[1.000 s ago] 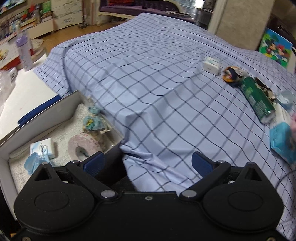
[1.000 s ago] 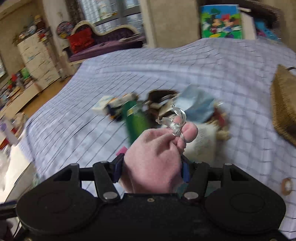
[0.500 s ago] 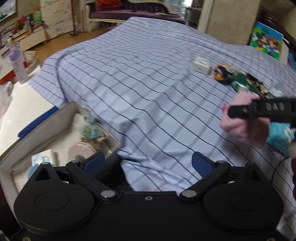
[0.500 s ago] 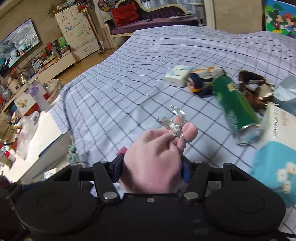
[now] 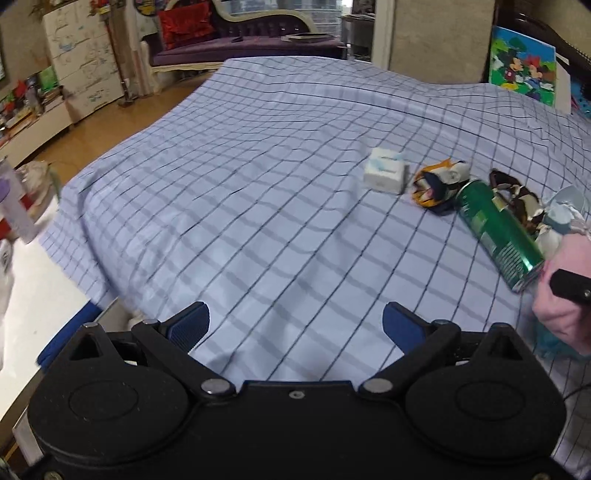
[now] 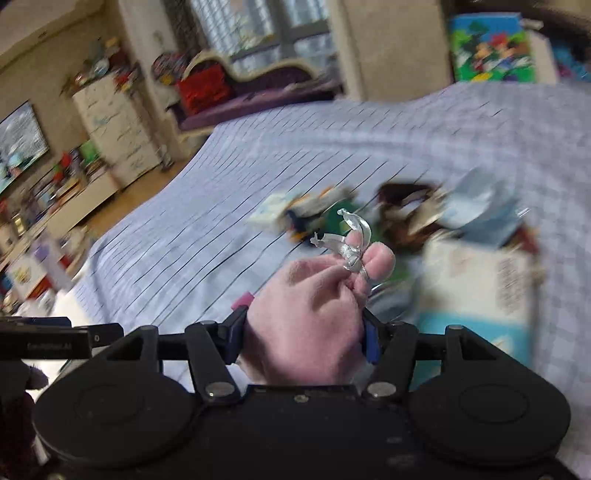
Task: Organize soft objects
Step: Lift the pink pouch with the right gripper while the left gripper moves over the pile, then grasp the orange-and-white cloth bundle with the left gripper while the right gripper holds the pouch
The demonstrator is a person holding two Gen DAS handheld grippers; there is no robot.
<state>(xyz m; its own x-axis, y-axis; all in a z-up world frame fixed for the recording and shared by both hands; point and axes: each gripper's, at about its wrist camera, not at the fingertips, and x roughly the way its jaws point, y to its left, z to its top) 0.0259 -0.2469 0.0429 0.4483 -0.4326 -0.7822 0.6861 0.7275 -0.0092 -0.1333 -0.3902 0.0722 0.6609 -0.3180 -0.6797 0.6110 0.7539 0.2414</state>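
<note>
Pink plush toy with a silver ribbon [image 6: 310, 306] sits clamped in our right claw [image 6: 303, 332] near the far-right clutter, while our left claw [image 5: 295, 325] gapes empty over the checked blue bed sheet [image 5: 258, 206].

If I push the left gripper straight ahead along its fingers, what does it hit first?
Probably just the checked bedsheet: nothing lies between the open left gripper and the cloth. The white box and green can sit off to the right.

A purple chaise [image 5: 236, 44] with a red cushion [image 5: 183, 31] stands under bright windows [image 6: 255, 31]. A white drawer chest [image 5: 86, 74] lines the wall on a wooden floor [image 5: 122, 122].
</note>
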